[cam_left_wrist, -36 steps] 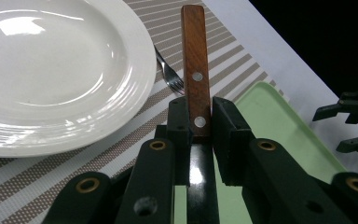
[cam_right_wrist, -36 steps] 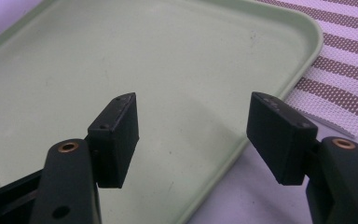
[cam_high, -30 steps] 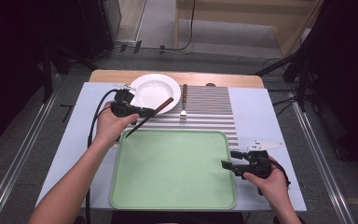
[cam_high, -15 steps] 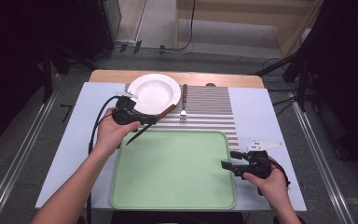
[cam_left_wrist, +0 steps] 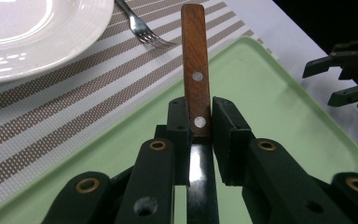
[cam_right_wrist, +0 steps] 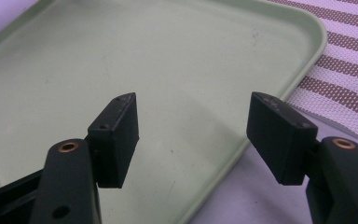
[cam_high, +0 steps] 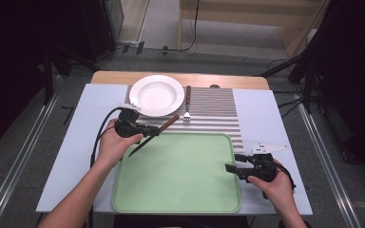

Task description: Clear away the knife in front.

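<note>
My left gripper (cam_high: 152, 130) is shut on a knife (cam_high: 170, 121) with a brown wooden handle, held over the far left corner of the green tray (cam_high: 185, 190). In the left gripper view the jaws clamp the handle (cam_left_wrist: 193, 60) near its lower rivet, and the dark blade runs back under the gripper (cam_left_wrist: 199, 126). My right gripper (cam_high: 231, 169) is open at the tray's right edge. Its jaws (cam_right_wrist: 196, 126) stand wide apart over the tray's corner (cam_right_wrist: 121, 56) with nothing between them.
A white plate (cam_high: 157, 95) and a fork (cam_high: 187, 103) lie on a striped placemat (cam_high: 218, 111) beyond the tray. The plate (cam_left_wrist: 28, 32) and fork (cam_left_wrist: 142, 28) show ahead of the knife. A pale table (cam_high: 85, 123) surrounds everything.
My left gripper has carried the knife from beside the plate toward the person, to the tray's far left corner. The right gripper has stayed put.
</note>
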